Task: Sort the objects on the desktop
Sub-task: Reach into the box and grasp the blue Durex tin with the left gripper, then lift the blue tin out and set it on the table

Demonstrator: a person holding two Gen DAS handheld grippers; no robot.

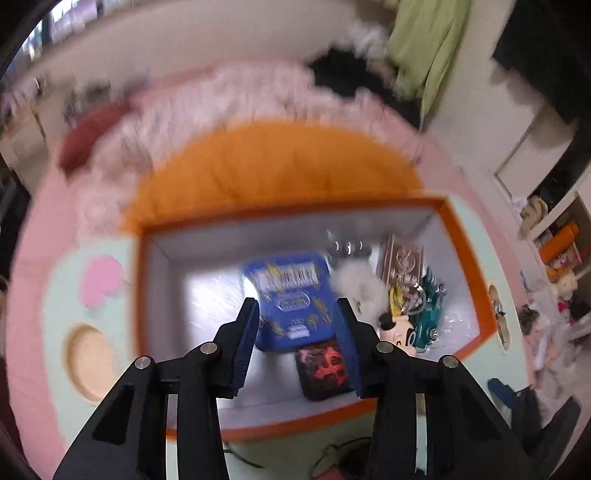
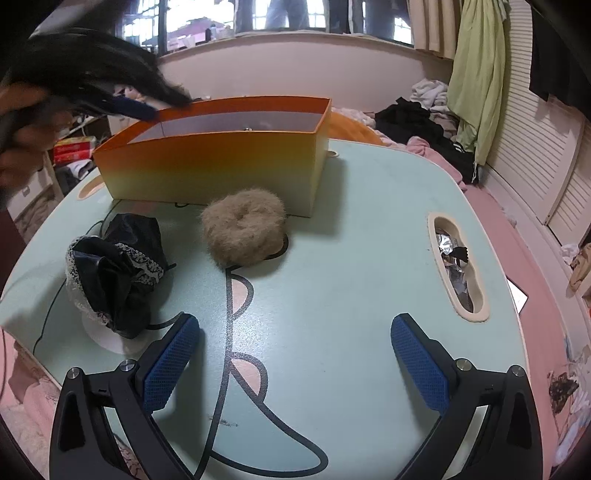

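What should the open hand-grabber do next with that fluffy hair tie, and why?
Probably reach forward to the fluffy hair tie. The right gripper hangs with its jaws wide and empty, the tie lies loose on the table, and the orange box stands just behind it.

soft daylight comes from the windows (image 2: 280, 14) far ahead of the jaws. the left wrist view is smeared with motion blur beyond its sharp jaws; the right is crisp, with soft shadows on the table (image 2: 351, 258). fisheye bending darkens both rims.

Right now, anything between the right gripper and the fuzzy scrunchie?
No. Right wrist view shows only bare table between right gripper and scrunchie.
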